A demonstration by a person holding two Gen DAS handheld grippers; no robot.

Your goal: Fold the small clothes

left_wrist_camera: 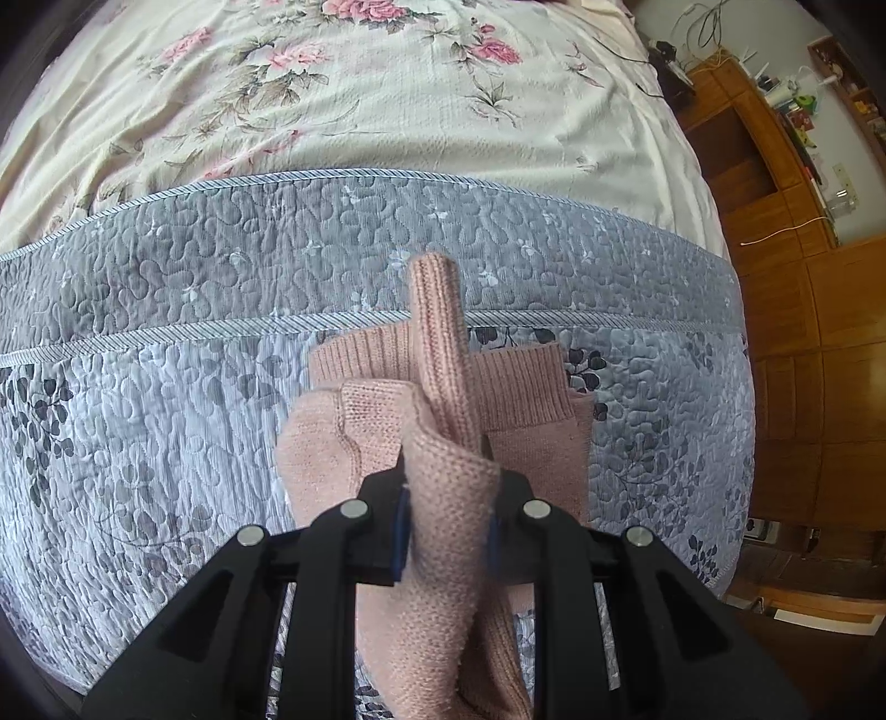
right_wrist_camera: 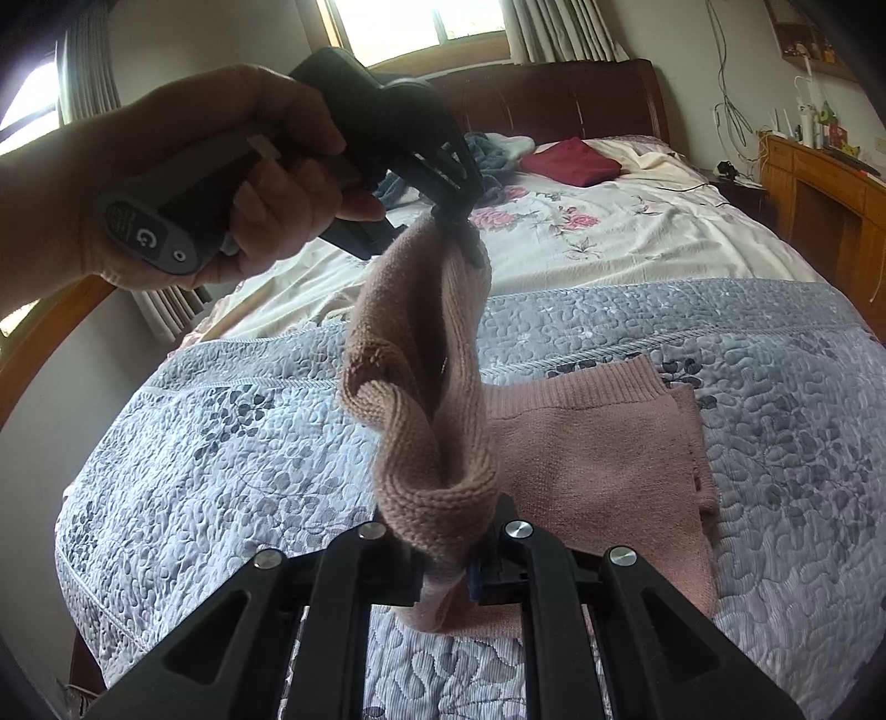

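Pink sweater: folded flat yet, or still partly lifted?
Partly lifted: both grippers, left and right, pinch one raised edge of the pink sweater; the rest lies on the quilt.

Open grey quilt (right_wrist_camera: pixel 221 443) lies free left of the pink sweater (right_wrist_camera: pixel 609 443); the raised left gripper (right_wrist_camera: pixel 462 232) and a stretched knit fold block the middle.

Wooden headboard (right_wrist_camera: pixel 554 94), bright curtained window (right_wrist_camera: pixel 421 22), wooden cabinets (left_wrist_camera: pixel 803 310).
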